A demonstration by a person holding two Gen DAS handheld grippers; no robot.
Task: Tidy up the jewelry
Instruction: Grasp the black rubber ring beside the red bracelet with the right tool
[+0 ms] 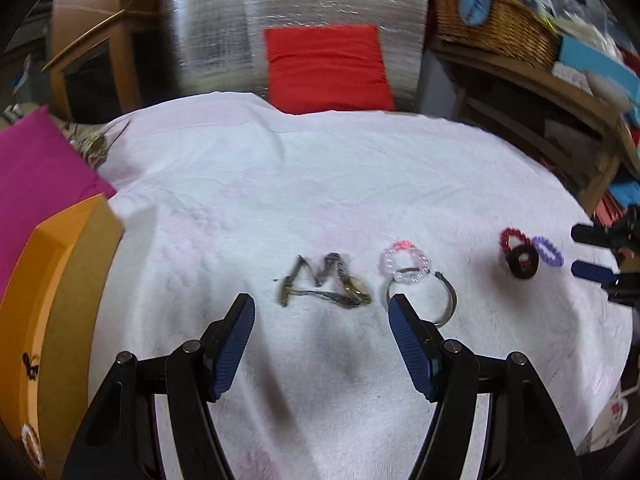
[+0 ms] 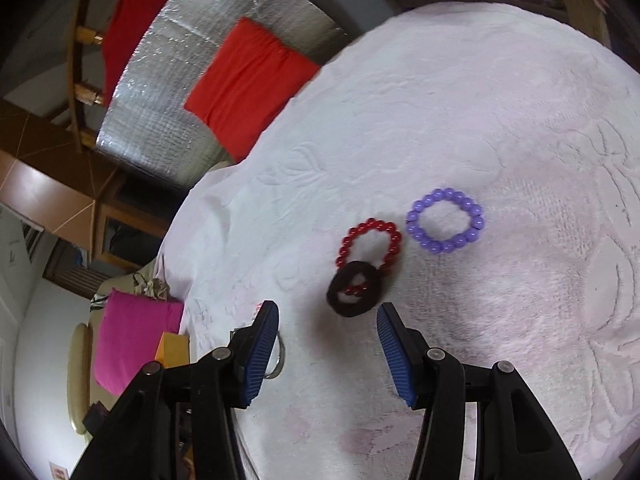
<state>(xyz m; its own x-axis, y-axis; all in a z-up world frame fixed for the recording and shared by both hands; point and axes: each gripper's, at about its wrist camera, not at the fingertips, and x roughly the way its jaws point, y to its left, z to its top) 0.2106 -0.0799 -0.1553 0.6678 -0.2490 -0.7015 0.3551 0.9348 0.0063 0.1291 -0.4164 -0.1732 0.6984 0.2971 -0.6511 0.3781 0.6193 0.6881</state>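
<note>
On the white towel (image 1: 280, 184) lie a dark bronze chain with a pendant (image 1: 324, 284), a clear bead bracelet (image 1: 404, 262) and a silver bangle (image 1: 430, 300). My left gripper (image 1: 322, 304) hovers open just short of the chain, holding nothing. Farther right sit a red bead bracelet (image 2: 370, 240), a black hair tie (image 2: 354, 290) overlapping it, and a purple bead bracelet (image 2: 446, 220). My right gripper (image 2: 328, 310) is open and empty, with the hair tie just ahead of its tips. It also shows in the left wrist view as the right gripper (image 1: 574, 250).
An orange box (image 1: 40, 300) and a magenta cloth (image 1: 40, 168) border the towel's left side. Behind the table are a red cushion (image 1: 324, 68) on silver foil padding (image 1: 212, 28), and a wicker basket (image 1: 496, 20) on a wooden shelf to the right.
</note>
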